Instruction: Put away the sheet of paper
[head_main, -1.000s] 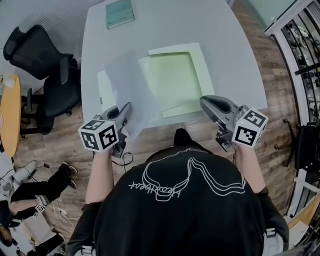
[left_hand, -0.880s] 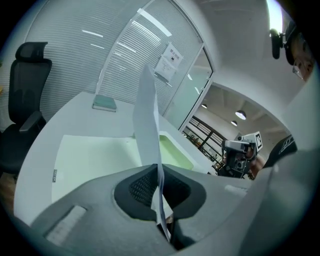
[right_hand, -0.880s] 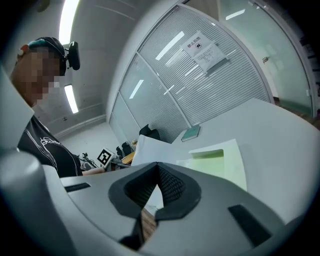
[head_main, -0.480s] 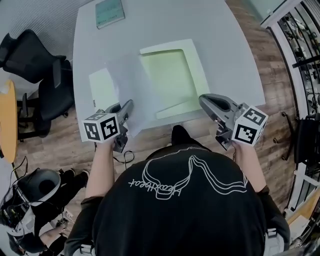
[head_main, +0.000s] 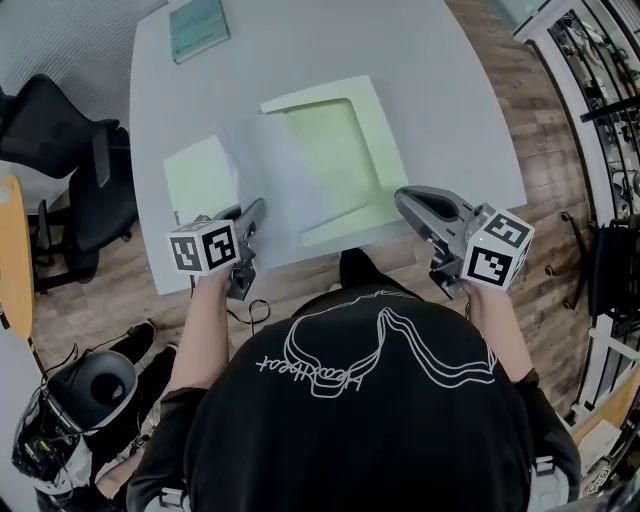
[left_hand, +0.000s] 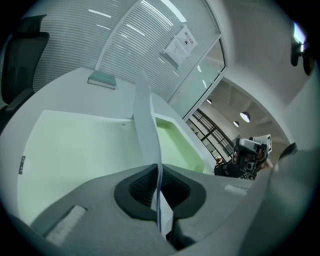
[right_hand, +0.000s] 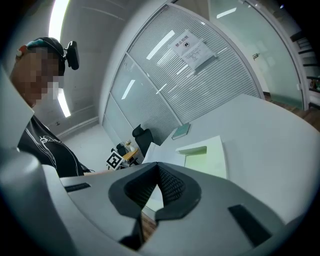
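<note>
I had my left gripper (head_main: 255, 208) at the near edge of the counter (head_main: 450, 100), and its fingers (left_hand: 135, 186) were pressed together on the near edge of the sheet of paper (head_main: 265, 175). In the left gripper view the sheet stood on edge between them and ran away from me, up over the counter. From the head view it reached out over the left part of the pale green folder (head_main: 392, 155), which lay open and flat in the middle of the counter: a recessed half with a white rim on the right, a flat green half on the left. The paper covered the strip between those halves.

My right gripper (head_main: 402, 197) hung at the near edge of the counter, just beside the folder's near right corner. Its fingers (right_hand: 172, 187) were closed against each other with nothing between them.

A greenish booklet (head_main: 198, 28) lay at the far left corner of the counter, well apart from the folder. A black office chair (head_main: 60, 130) stood on the wooden floor to the left.
</note>
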